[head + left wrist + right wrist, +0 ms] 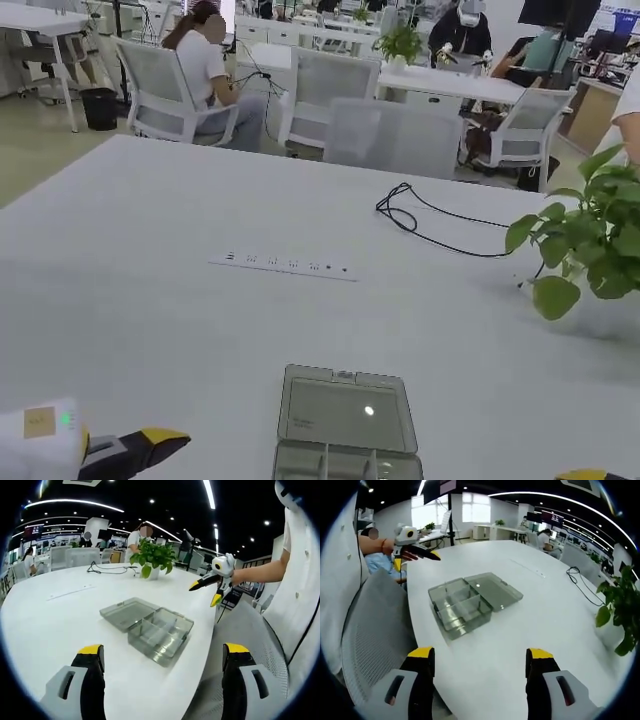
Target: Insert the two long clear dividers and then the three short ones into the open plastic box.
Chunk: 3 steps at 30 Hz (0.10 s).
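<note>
An open clear grey plastic box (345, 440) lies on the white tabletop (150, 300) at its near edge, directly in front of the person. Its flat hinged lid (347, 410) is folded back on the surface on the far side, and its shallow tray (345, 468) is nearest the edge. In the right gripper view, clear divider walls (454, 605) stand inside the tray and split it into compartments; their exact number is hard to tell. The left hand-held gripper (162, 649) is spread wide with nothing between its yellow-tipped jaws, and it hangs off the near edge of the tabletop to the left of the box, clear of it. In the head view it shows at the bottom left corner (150, 442). The right hand-held gripper (481, 653) is likewise wide open and empty, apart from the box on its right side. In the left gripper view it sits in a hand (239, 575) above the table edge, its two jaws parted (206, 592). Farther back on the tabletop lie a flat white power strip (285, 265) and a looped black cable (410, 215). A green leafy potted plant (585, 235) stands at the right, well apart from the box.
</note>
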Available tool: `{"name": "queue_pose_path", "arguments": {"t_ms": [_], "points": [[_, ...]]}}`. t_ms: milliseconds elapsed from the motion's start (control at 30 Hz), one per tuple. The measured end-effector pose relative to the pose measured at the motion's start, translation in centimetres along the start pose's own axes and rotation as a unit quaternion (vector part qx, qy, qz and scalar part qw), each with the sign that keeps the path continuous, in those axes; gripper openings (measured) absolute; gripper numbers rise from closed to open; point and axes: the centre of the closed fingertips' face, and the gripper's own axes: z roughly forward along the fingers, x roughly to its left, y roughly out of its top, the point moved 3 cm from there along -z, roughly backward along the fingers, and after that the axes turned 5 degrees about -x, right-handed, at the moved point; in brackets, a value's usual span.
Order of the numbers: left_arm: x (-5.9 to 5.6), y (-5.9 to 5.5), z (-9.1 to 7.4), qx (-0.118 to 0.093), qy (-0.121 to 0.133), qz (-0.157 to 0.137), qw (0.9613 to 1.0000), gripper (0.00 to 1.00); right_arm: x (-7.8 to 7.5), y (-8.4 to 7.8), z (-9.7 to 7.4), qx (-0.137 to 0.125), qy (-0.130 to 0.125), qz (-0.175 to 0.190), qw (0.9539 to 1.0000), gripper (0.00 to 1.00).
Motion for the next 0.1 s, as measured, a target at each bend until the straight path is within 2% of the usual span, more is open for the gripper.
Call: {"name": "queue_pose_path", "arguments": {"t_ms": [100], "points": [[-0.07,-0.08,0.02,0.001,-0.001,0.000,1.0000,1.00,0.10,0.18,0.14,-0.001,0.002,-0.003,1.0000,0.75]]}}
